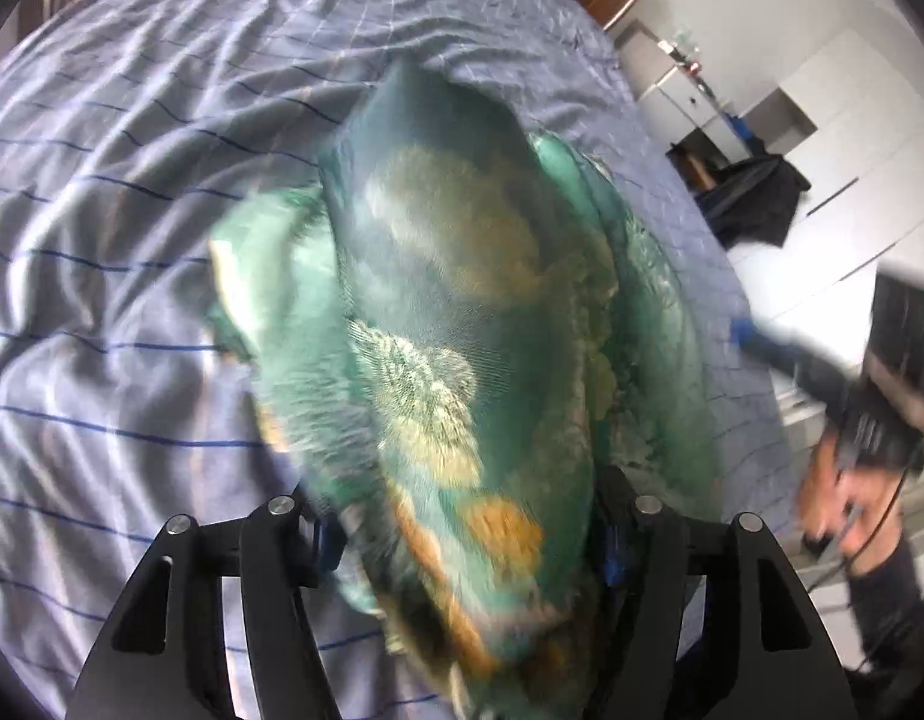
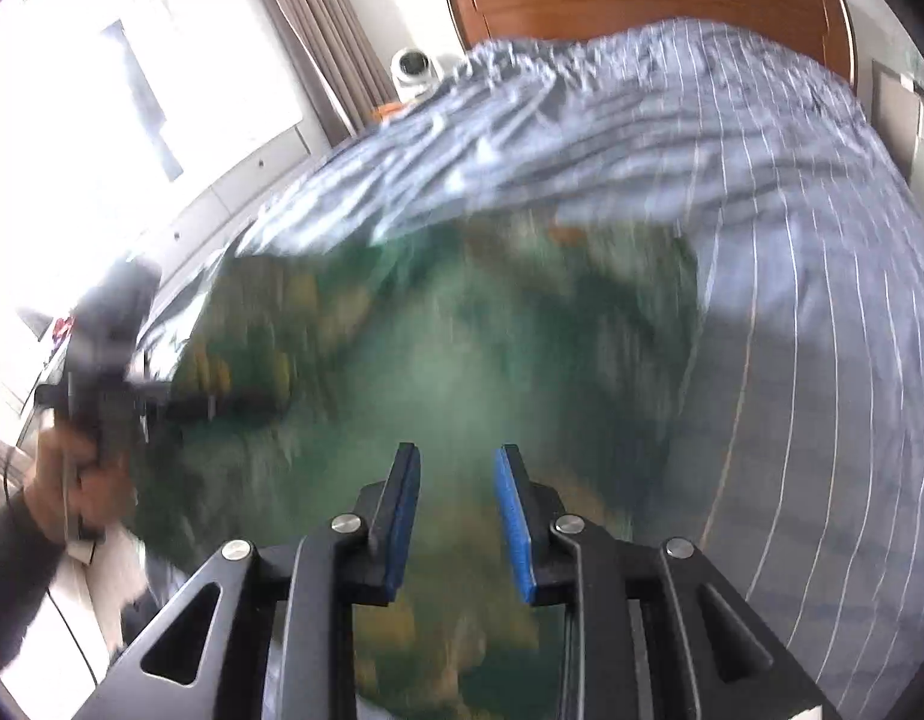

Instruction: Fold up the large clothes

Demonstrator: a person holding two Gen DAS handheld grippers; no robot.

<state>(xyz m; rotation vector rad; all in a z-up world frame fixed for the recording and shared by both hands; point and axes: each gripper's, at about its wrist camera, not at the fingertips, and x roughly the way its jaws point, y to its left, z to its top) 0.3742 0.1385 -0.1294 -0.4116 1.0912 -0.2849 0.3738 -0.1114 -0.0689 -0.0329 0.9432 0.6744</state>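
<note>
Two grippers are seen over a bed with a blue striped sheet. The green patterned garment is bunched between the widely spread jaws of the left gripper; whether it's actually pinched can't be told. The right gripper is parted with nothing clamped, the garment blurred just ahead and below it. No readable writing anywhere.

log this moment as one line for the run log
stage: folding, mid-move | item: green patterned silky garment on blue striped bed sheet | left gripper: open, cloth between its fingers | right gripper: open above garment, empty
</note>
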